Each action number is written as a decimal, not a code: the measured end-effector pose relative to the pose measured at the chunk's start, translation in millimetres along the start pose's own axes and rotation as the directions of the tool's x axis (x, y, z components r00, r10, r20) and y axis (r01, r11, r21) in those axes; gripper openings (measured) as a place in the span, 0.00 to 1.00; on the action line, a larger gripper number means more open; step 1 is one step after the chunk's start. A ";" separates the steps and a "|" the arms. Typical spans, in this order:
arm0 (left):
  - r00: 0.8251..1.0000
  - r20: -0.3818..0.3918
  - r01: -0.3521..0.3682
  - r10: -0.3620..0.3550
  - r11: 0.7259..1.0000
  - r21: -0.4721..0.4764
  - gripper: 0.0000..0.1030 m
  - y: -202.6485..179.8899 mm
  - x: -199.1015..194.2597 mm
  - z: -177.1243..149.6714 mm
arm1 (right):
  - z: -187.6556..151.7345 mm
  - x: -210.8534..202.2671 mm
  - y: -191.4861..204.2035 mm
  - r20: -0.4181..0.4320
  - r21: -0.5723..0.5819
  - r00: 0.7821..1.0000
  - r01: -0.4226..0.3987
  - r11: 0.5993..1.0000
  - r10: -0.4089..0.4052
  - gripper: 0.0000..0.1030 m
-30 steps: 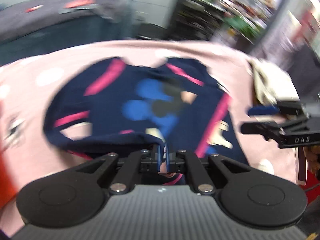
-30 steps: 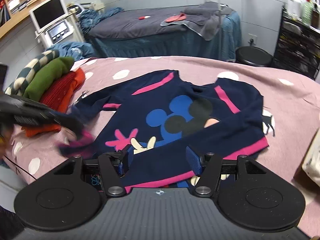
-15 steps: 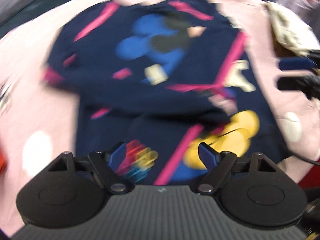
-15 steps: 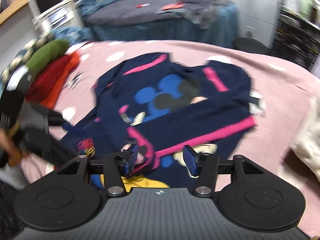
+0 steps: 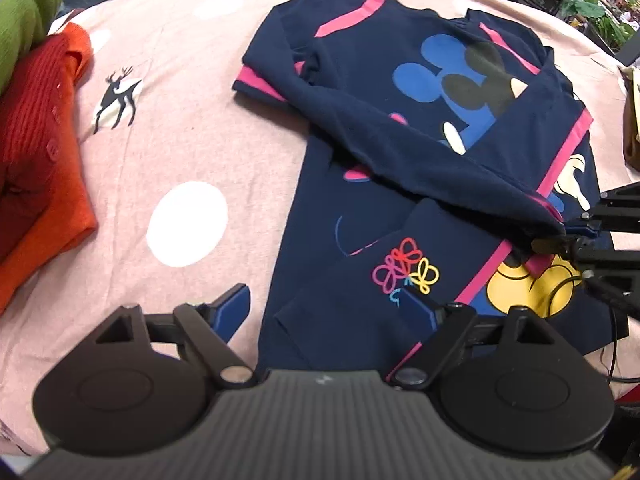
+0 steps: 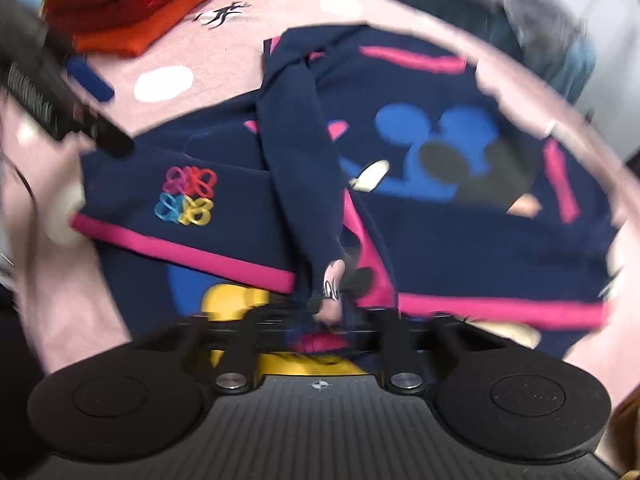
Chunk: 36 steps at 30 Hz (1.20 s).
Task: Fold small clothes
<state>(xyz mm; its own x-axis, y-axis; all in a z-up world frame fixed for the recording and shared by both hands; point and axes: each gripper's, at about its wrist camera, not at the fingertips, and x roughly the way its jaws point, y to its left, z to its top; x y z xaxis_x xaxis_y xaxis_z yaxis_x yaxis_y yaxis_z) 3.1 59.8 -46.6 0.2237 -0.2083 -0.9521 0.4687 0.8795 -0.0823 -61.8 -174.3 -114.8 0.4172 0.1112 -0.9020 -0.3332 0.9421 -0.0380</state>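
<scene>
A navy sweatshirt (image 5: 440,120) (image 6: 440,240) with pink stripes and a mouse print lies flat on the pink bedspread (image 5: 160,140). One sleeve (image 5: 400,160) (image 6: 296,140) is folded slantwise across its chest. My right gripper (image 6: 328,316) (image 5: 560,240) is closing, with that sleeve's cuff pinched between its jaws near the pink hem. My left gripper (image 5: 326,304) (image 6: 100,108) is opening just above the sweatshirt's lower left corner, close to the coloured flower print (image 5: 404,268). Its jaws straddle the garment's edge without pressing on it.
A stack of folded red, orange and green clothes (image 5: 36,128) (image 6: 140,4) sits at the left edge of the bedspread. A beige item (image 5: 632,120) lies at the right edge. A dark second bed (image 6: 520,0) shows blurred beyond.
My left gripper let go of the sleeve, opened and sank toward the lower hem. My right gripper came down, rolled and closed on the sleeve's cuff.
</scene>
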 end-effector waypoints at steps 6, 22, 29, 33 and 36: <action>0.999 0.017 -0.040 0.042 0.997 -0.065 0.81 11.7 -1.1 15.4 | 5.8 -60.0 -81.9 0.460 0.435 0.738 -0.672 0.599 0.494 0.13; 0.980 0.147 -0.135 0.133 0.991 0.003 0.86 18.6 19.3 130.1 | -143.2 -25.0 -136.1 0.158 0.835 0.946 -0.281 0.473 0.283 0.35; 0.964 0.187 -0.186 0.188 0.982 -0.025 0.85 11.1 64.0 221.4 | -131.2 -45.3 -130.6 0.113 0.718 0.984 -0.179 0.672 0.142 0.61; 0.961 0.181 -0.212 0.210 0.977 -0.008 0.77 -2.1 93.1 274.5 | -132.6 -48.3 -126.5 0.119 0.713 0.983 -0.183 0.677 0.140 0.61; 0.977 0.087 -0.198 0.195 0.980 0.027 0.50 -9.7 125.0 301.1 | -125.6 -39.9 -121.5 0.107 0.717 0.982 -0.183 0.673 0.153 0.61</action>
<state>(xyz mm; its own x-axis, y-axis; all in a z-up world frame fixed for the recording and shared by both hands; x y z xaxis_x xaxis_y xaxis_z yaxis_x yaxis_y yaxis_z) 283.8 -103.6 -76.2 0.3839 -0.0691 -0.9208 0.4379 0.8915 0.1157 -144.2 -332.9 -128.2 0.4497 0.2872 -0.8457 0.3054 0.8404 0.4478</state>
